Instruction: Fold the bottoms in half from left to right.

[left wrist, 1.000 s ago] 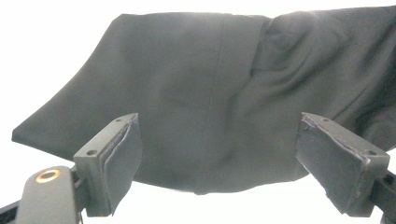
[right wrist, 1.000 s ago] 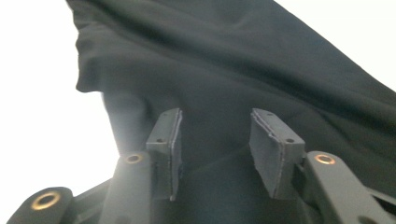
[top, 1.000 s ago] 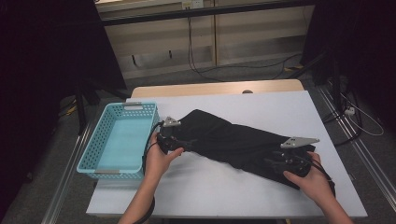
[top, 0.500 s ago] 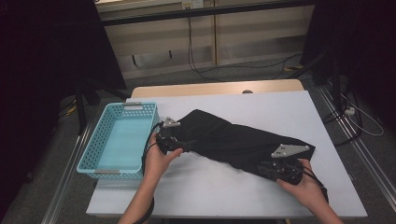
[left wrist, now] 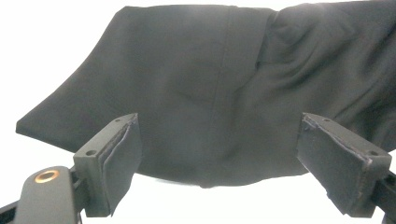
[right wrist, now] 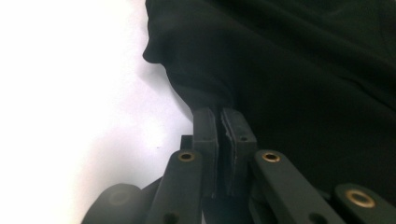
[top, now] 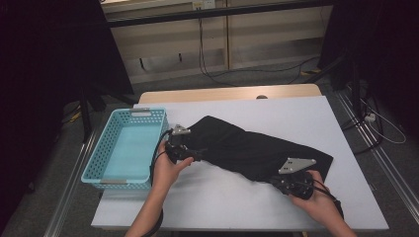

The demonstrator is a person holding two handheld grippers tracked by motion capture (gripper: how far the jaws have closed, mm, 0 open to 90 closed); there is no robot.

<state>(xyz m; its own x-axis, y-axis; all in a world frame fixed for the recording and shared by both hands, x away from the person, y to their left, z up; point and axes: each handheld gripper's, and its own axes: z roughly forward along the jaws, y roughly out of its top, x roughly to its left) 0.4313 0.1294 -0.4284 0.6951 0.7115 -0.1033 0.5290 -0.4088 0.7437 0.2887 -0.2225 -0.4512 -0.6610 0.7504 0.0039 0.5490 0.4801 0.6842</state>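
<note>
The black garment [top: 252,150] lies across the white table [top: 346,123], its near right edge pinched by the just-closed right gripper [right wrist: 219,122], the left gripper [left wrist: 219,158] gaping wide at its left end.

One black garment [top: 257,150] lies spread across one white table [top: 222,202]; it looks like a pair of trousers, folded into a single long piece. One turquoise plastic basket [top: 123,148] sits at the table's left end. Two handheld grippers are at the cloth: the left gripper [top: 180,148] and the right gripper [top: 294,180], each with two black jaws and one grey three-cornered plate on top. Two hands hold them, one apiece. Behind the white table stands one wooden tabletop edge [top: 227,93].
</note>
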